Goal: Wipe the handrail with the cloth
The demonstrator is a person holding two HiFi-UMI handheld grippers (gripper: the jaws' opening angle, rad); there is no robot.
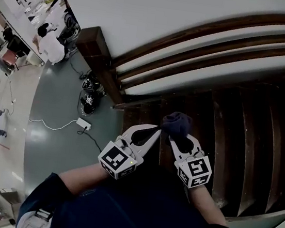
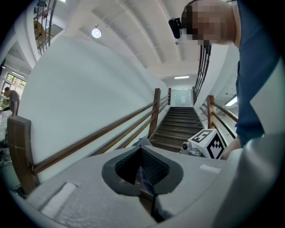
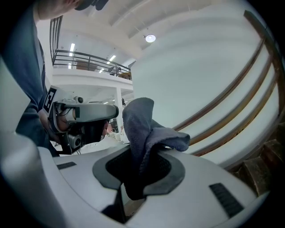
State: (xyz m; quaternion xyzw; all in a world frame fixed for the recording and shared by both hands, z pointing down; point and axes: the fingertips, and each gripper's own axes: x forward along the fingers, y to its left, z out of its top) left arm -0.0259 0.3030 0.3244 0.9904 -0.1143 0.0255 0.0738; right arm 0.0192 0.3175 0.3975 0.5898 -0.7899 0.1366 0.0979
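Note:
A dark blue cloth (image 1: 177, 124) is bunched between the tips of both grippers over the dark wooden stairs. My right gripper (image 1: 174, 139) is shut on it; in the right gripper view the cloth (image 3: 143, 129) stands up out of the jaws (image 3: 138, 165) and folds over to the right. My left gripper (image 1: 154, 133) meets the cloth from the left, its jaws (image 2: 143, 153) shut with a thin bluish corner of cloth (image 2: 142, 142) pinched between them. The brown wooden handrail (image 1: 210, 36) runs along the white wall, up and to the left of both grippers and apart from them.
A newel post (image 1: 96, 52) ends the rails at the foot of the stairs (image 1: 255, 131). On the grey floor below lie a power strip and cables (image 1: 84, 124). People (image 1: 50, 46) stand far off at the upper left. A second railing (image 2: 218, 111) borders the stairs' other side.

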